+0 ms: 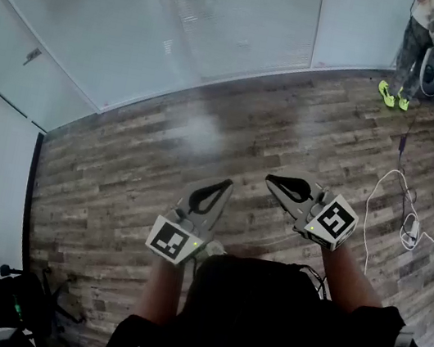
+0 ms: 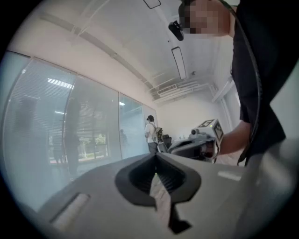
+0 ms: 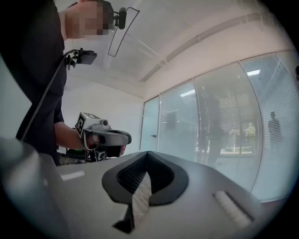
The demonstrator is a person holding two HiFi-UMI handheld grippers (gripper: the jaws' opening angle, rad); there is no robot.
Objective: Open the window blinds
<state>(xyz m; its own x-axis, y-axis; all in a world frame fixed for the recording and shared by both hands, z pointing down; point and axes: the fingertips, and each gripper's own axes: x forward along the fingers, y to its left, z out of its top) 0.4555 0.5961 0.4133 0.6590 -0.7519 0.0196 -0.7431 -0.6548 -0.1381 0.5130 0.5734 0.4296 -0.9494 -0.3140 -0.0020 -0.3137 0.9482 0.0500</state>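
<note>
Item 1. Window blinds (image 1: 251,25): fine level slats seen through the glass wall (image 1: 139,47) at the far edge of the wooden floor (image 1: 209,125). They are well apart from both grippers, with open floor between. In the left gripper view the blinds lie to the left of the jaws, and in the right gripper view to the right. Nothing touches them.

Item 2. Left gripper (image 1: 226,183): held level in front of the person, with its marker cube towards the body. The jaws are clenched tip to tip with nothing between them.

Item 3. Right gripper (image 1: 270,179): held level just beside the left one, not touching it. The jaws are pressed together and empty. The two tips angle slightly towards each other.

Item 4. Surroundings: a second person (image 1: 418,46) stands by the glass at the far right, wearing yellow-green shoes (image 1: 393,96). A white cable (image 1: 394,208) is looped on the floor to the right. A black chair (image 1: 3,301) stands at the lower left. A long ceiling light (image 2: 178,62) is overhead.
</note>
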